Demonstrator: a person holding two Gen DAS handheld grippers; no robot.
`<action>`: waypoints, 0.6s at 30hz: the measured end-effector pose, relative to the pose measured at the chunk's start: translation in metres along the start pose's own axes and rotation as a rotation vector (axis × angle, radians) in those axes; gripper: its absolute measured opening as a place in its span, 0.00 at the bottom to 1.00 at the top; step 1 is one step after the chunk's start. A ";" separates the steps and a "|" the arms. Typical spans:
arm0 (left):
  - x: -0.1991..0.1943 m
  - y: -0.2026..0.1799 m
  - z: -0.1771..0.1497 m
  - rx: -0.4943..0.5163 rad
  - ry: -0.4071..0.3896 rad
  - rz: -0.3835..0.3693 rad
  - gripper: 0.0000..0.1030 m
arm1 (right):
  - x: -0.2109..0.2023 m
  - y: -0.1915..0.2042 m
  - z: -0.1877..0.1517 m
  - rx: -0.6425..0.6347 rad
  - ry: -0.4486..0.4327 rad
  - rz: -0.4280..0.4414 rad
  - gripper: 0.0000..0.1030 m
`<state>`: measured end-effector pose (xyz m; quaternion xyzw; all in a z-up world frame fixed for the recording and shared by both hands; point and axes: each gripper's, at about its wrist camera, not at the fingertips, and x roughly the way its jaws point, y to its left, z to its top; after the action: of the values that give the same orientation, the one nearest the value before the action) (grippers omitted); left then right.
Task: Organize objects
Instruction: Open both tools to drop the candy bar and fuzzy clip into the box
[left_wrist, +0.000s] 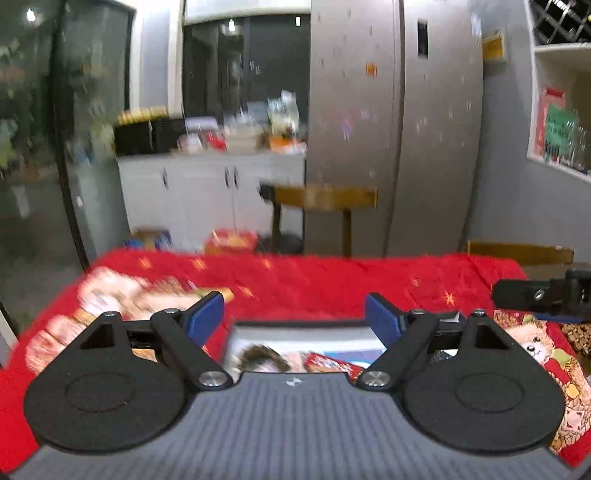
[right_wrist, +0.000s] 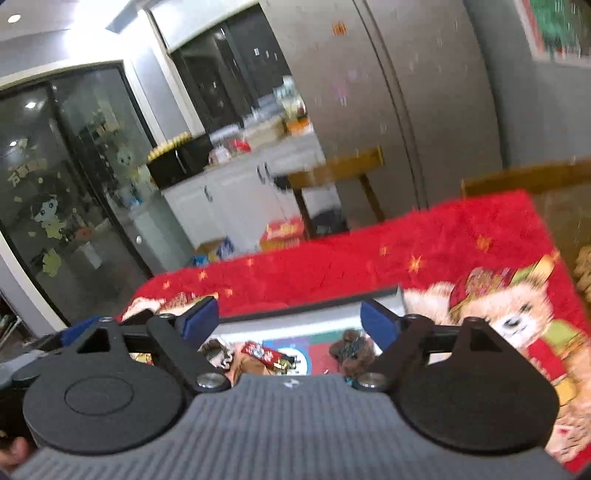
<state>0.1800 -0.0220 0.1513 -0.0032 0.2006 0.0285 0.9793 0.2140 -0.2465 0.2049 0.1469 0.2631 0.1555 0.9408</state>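
Note:
A shallow box with pale walls (left_wrist: 303, 332) lies on a red plush cloth (left_wrist: 314, 280) printed with a cartoon dog (left_wrist: 535, 347). In the box I see a red printed packet (left_wrist: 328, 363) and picture cards. My left gripper (left_wrist: 293, 314) hangs above the box's near side, open, with nothing between its blue pads (left_wrist: 205, 317). In the right wrist view the same box (right_wrist: 295, 326) holds the red packet (right_wrist: 264, 352) and a brown furry thing (right_wrist: 351, 350). My right gripper (right_wrist: 289, 315) is open over it and empty. Both views are blurred.
A wooden chair (left_wrist: 325, 199) stands behind the table's far edge, in front of a silver fridge (left_wrist: 399, 110). A white cabinet (left_wrist: 207, 192) with a cluttered top is at the back left. Boxes (left_wrist: 231, 240) sit on the floor. Glass doors (right_wrist: 74, 184) fill the left.

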 end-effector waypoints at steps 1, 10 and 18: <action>-0.017 0.004 0.001 -0.002 -0.038 0.013 0.86 | -0.011 0.004 -0.001 -0.011 -0.027 -0.017 0.93; -0.126 0.030 -0.054 -0.004 -0.182 0.041 0.92 | -0.077 0.037 -0.069 -0.169 -0.139 -0.167 0.96; -0.153 0.029 -0.136 0.025 -0.197 -0.036 0.93 | -0.105 0.038 -0.163 -0.212 -0.185 -0.240 0.97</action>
<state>-0.0157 -0.0037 0.0867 0.0082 0.1033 0.0085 0.9946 0.0327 -0.2188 0.1324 0.0282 0.1730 0.0550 0.9830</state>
